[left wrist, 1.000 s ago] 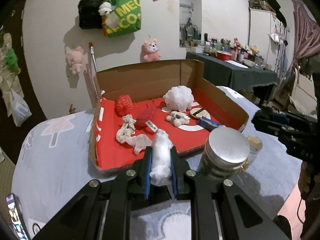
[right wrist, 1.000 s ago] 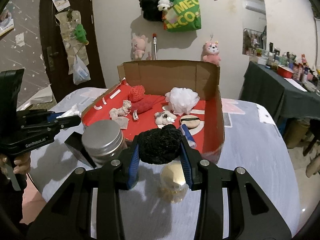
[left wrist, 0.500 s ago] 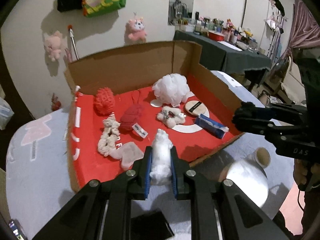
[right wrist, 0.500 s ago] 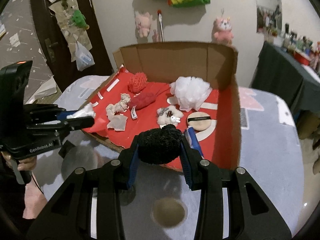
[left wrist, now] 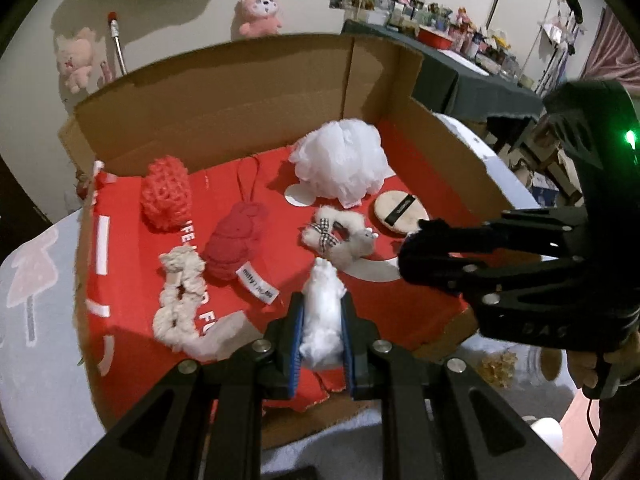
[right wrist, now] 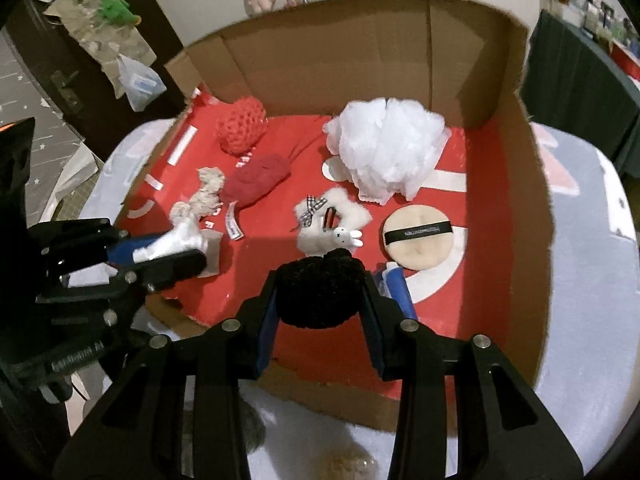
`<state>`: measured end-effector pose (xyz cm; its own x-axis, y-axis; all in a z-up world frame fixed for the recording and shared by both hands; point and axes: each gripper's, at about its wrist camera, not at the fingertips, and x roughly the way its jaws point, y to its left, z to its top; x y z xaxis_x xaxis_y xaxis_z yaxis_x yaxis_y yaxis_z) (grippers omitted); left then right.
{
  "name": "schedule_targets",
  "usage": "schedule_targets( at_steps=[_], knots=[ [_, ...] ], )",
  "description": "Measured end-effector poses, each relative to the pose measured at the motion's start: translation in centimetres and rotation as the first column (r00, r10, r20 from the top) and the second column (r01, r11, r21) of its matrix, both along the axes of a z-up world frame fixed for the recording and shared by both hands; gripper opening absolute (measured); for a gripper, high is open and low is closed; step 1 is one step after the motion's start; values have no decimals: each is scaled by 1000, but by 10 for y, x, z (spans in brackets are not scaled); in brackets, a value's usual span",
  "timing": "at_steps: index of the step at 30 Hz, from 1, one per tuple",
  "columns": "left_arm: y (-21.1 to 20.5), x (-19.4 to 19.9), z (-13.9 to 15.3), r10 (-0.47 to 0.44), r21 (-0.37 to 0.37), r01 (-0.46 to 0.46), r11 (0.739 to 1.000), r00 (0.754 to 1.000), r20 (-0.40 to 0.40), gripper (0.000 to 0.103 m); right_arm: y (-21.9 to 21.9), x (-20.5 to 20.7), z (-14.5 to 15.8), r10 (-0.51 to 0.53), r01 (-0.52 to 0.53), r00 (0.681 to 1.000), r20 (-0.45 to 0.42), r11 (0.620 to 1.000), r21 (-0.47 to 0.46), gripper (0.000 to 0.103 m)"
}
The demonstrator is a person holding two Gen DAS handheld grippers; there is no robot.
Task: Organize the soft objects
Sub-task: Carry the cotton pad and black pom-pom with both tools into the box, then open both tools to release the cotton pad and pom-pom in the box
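Observation:
My left gripper (left wrist: pixel 322 322) is shut on a white fluffy wad (left wrist: pixel 322 312) and holds it over the front of the red-lined cardboard box (left wrist: pixel 248 92). My right gripper (right wrist: pixel 320 298) is shut on a black mesh puff (right wrist: pixel 320 292) above the box's front edge (right wrist: pixel 528 240). Each gripper shows in the other's view: the right one (left wrist: pixel 420 248), the left one (right wrist: pixel 188 248). Inside lie a white bath puff (right wrist: pixel 386 148), a red mesh puff (left wrist: pixel 165 194), a red knit toy (left wrist: pixel 236 240), a cream scrunchie (left wrist: pixel 178 300), a small furry toy (right wrist: pixel 332 226) and a round powder puff (right wrist: pixel 418 238).
The box sits on a pale grey cloth (right wrist: pixel 592 320). A blue tube (right wrist: pixel 396 284) lies in the box beside my right fingers. Plush toys (left wrist: pixel 260 12) hang on the back wall. A dark cluttered table (left wrist: pixel 460 68) stands at the right.
Both grippers have moved forward and down over the box with their loads. The metal-lidded jar and the small jar have dropped out of both views.

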<state>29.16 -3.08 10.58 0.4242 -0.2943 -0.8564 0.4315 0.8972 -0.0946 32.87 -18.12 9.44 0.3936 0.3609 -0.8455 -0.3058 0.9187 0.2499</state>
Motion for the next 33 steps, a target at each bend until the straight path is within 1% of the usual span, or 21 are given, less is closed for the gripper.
schedule_targets(
  at_steps=[3,4,13,21,27,33],
  knots=[
    [-2,6,-9,0,18,1,1000,1000,-21,17,2,10,-9,-3,3,999,-46,1000,-1,36],
    [-3,8,-11,-1,19,1,1000,1000,-27,17,3,12,-12,-8,7,998,-56,1000,-18,36],
    [-2,17,-26,11,41,-8,999,997,-72,17,13,21,-24,7,-17,994,-113,996,-92,36],
    [-1,22,-37,25,62,-18,998,994,-104,17,18,25,-31,1,-23,989,-150,988,-150,36],
    [-4,29,-44,37,72,-29,997,991,-126,18,24,28,-35,2,-30,986,-164,985,-170,36],
    [-4,33,-45,45,74,-36,997,991,-129,18,28,30,-39,-2,-31,985,-174,983,-183,36]
  ],
)
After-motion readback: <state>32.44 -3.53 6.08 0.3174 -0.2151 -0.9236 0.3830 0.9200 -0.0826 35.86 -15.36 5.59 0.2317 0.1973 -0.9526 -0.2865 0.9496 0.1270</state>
